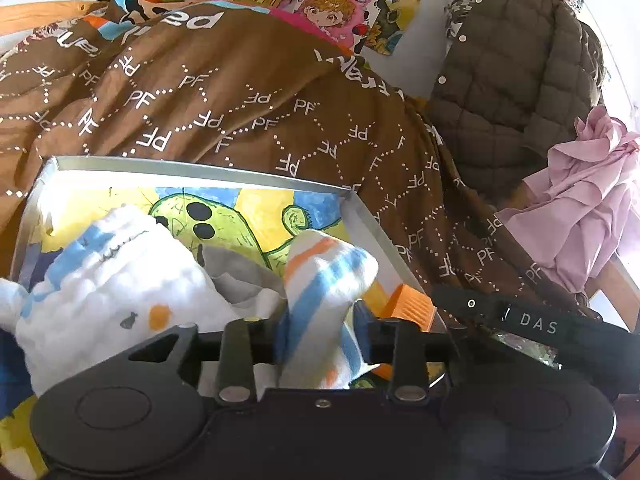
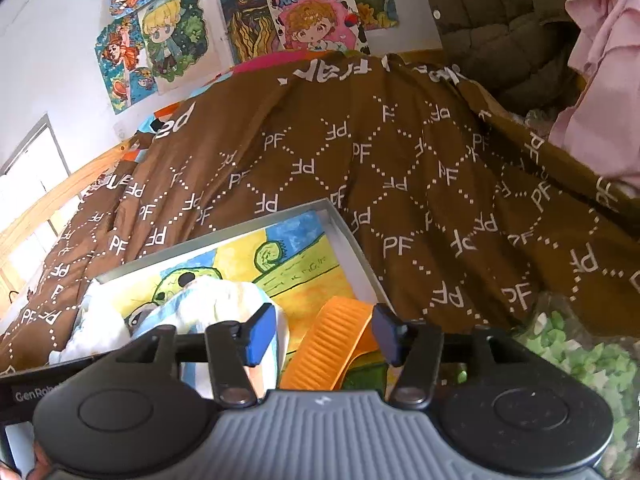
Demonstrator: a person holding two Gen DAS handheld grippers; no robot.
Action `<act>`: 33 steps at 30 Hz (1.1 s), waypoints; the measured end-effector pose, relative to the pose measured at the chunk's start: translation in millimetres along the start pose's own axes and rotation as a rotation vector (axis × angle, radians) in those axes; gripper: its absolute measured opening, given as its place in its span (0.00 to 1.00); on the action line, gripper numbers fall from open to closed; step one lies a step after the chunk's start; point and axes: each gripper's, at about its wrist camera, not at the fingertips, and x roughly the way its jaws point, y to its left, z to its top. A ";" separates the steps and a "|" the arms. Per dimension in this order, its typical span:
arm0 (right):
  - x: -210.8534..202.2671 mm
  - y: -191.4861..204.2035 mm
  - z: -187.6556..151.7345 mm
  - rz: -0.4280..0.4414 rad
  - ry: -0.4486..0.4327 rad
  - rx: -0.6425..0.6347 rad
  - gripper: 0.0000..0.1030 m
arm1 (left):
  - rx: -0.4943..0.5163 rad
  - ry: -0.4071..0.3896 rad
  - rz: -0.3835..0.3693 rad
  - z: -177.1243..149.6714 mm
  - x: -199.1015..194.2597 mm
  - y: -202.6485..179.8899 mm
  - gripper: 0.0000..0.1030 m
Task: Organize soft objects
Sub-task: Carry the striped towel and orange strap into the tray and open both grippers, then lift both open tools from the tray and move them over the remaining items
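Note:
A shallow white box (image 1: 192,166) with a cactus drawing on its floor lies on a brown "PF" blanket (image 1: 240,112). My left gripper (image 1: 320,320) is shut on a white sock with blue and orange stripes (image 1: 324,272), held over the box. A second white sock with blue stripes (image 1: 112,280) lies in the box at the left. An orange ribbed piece (image 2: 332,344) lies in the box's right part. My right gripper (image 2: 324,336) is open and empty just above that orange piece; the striped sock (image 2: 216,300) shows to its left.
A dark quilted jacket (image 1: 516,80) and a pink cloth (image 1: 588,200) hang at the right. Cartoon posters (image 2: 312,12) cover the wall behind. A clear bag of green and white bits (image 2: 580,360) sits at the right. The box rim (image 2: 352,236) borders the blanket.

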 end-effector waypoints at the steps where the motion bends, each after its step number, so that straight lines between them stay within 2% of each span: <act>1: -4.0 0.7 1.0 -0.001 -0.004 -0.004 0.60 | 0.001 -0.002 0.001 0.4 -2.8 -1.3 0.43; 3: -13.4 1.7 3.0 -0.002 -0.015 -0.014 0.65 | 0.003 -0.008 0.007 1.4 -10.0 -4.7 0.52; 9: -53.4 6.0 10.6 -0.021 -0.087 -0.044 0.81 | 0.026 -0.070 0.037 7.6 -42.6 -19.5 0.68; 16: -111.1 16.5 12.9 -0.043 -0.169 -0.111 0.95 | 0.100 -0.137 0.040 12.6 -90.8 -46.6 0.80; 18: -127.6 18.4 11.1 -0.042 -0.179 -0.118 0.98 | 0.126 -0.153 0.033 11.6 -105.9 -54.8 0.87; 24: -176.0 26.6 -5.2 -0.055 -0.203 -0.187 1.00 | 0.172 -0.194 0.029 -0.9 -143.7 -73.8 0.97; 27: -193.3 29.4 -16.6 -0.067 -0.213 -0.215 1.00 | 0.191 -0.204 0.028 -12.2 -156.7 -80.7 0.99; 33: -213.8 29.5 -36.2 -0.081 -0.192 -0.236 1.00 | 0.295 -0.203 0.019 -44.7 -172.8 -96.1 0.99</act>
